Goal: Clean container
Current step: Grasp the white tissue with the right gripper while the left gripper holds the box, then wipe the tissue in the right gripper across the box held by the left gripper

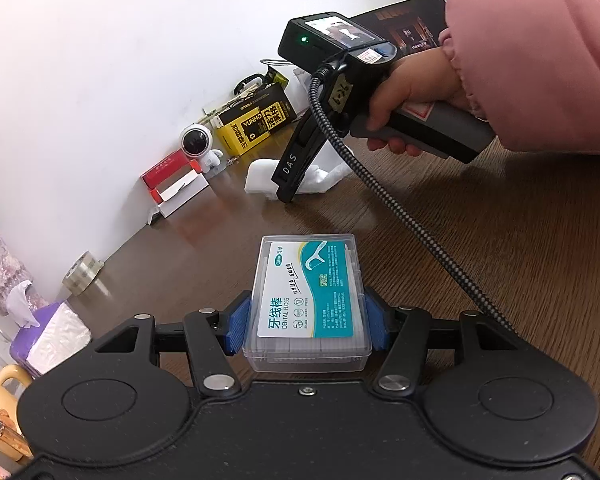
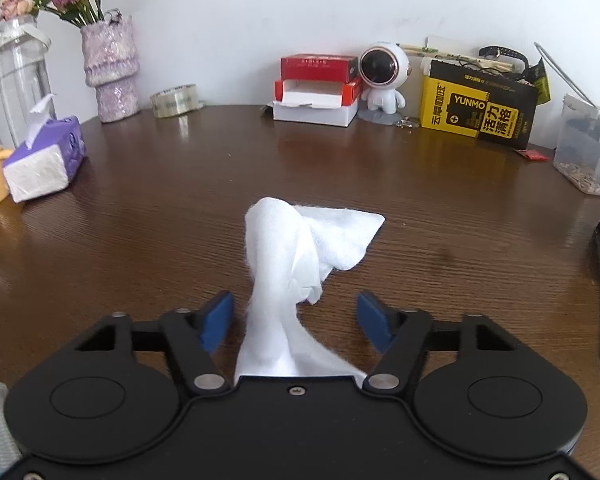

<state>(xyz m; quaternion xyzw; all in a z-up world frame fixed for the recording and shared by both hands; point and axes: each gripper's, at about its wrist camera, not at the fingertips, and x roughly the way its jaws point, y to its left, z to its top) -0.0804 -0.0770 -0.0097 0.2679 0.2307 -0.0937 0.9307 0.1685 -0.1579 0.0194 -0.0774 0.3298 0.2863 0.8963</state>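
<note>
Left gripper [image 1: 307, 320] pinching a clear floss box [image 1: 309, 300] between its blue pads [image 1: 240, 322], low over the brown table [image 1: 480, 240]. Right gripper [image 2: 296, 320] spread wide, pads on either side of a white wipe [image 2: 300, 240], not squeezing it. Wipe bunched up, lying on the table. Far back by the wall: a little spaceman toy [image 2: 382, 76], a yellow box [image 2: 476, 108], a tissue pack [image 2: 44, 160] on the left.
</note>
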